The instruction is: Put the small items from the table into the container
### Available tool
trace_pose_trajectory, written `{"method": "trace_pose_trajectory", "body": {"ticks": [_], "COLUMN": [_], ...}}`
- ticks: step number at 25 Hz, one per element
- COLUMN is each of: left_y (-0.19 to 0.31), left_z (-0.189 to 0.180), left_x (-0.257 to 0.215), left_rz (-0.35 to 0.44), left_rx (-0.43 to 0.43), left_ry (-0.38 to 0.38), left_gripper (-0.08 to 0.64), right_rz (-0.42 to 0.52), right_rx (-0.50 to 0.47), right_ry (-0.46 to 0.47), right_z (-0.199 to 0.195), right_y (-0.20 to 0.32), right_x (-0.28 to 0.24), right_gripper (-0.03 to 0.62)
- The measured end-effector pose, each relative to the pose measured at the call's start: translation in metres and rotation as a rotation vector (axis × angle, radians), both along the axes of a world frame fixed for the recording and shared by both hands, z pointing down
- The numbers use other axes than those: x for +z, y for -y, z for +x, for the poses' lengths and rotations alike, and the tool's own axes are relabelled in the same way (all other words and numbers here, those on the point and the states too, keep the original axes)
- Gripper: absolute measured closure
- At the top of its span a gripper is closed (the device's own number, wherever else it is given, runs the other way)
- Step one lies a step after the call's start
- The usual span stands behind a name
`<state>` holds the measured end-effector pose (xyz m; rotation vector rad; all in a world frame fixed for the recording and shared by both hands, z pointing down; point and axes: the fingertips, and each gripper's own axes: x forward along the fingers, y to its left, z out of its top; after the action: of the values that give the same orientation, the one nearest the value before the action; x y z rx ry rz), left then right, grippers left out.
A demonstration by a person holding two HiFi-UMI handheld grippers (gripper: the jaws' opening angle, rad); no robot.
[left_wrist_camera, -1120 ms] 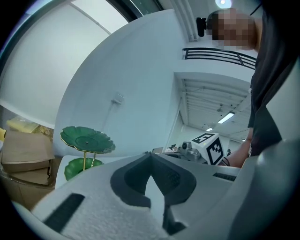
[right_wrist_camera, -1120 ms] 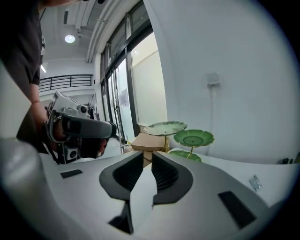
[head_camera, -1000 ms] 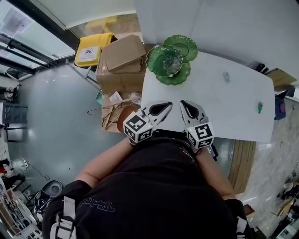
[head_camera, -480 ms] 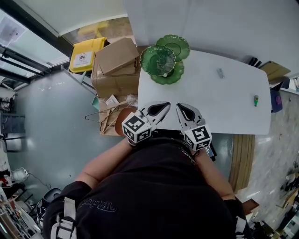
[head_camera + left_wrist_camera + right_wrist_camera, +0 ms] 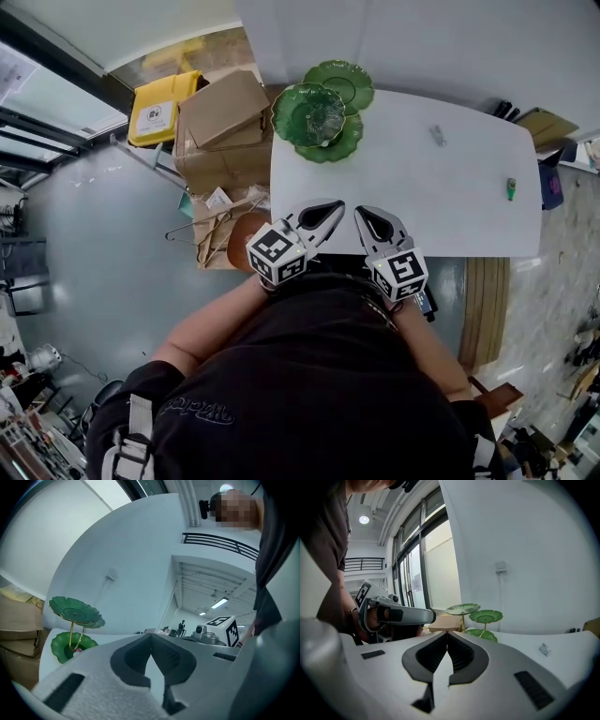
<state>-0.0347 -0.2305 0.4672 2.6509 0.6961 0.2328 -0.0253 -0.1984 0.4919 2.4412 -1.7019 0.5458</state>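
Left claw (image 5: 337,205) & right claw (image 5: 360,212) pressed together, empty; grey item (image 5: 437,134) well ahead prob. light, stiff, so pinch its sides.

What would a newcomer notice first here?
The green three-tier lotus-leaf dish stand stands out on the far left corner of the white table. Nearer, the left tool and right tool, white with marker cubes, are held shut at its near edge. A small green item lies near the right edge.

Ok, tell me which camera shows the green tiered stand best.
Head view: the green tiered stand sits whole on the table's far left corner, all three dishes seen from above. The right gripper view shows it small, side-on; the left gripper view likewise, its lowest dish partly hidden.
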Motion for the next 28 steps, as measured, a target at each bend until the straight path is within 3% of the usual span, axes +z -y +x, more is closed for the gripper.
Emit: {"method": "trace_pose_trajectory", "body": {"ticks": [13,22,28], "left_y": [-0.093,-0.252,-0.356], "left_z": [0.039,0.068,0.086], "left_x": [-0.004,-0.004,0.012], "left_rz": [0.015,0.063,0.069], "left_rx": [0.158,0.279,0.285], "left_ry": [-0.006,-0.003,0.021], "left_gripper": [0.554,0.554,0.554], "right_rz": [0.024,0.057,0.051], "right_rx": [0.153,0.266,0.315], "right_ry": [0.005,0.026,0.044], "right_z": [0.028,0.06,0.082], "right_y": [-0.096,-0.249,-0.363], "right_x": [-0.003,-0.008,0.001], "right_gripper": [0.575,0.574,0.574]}}
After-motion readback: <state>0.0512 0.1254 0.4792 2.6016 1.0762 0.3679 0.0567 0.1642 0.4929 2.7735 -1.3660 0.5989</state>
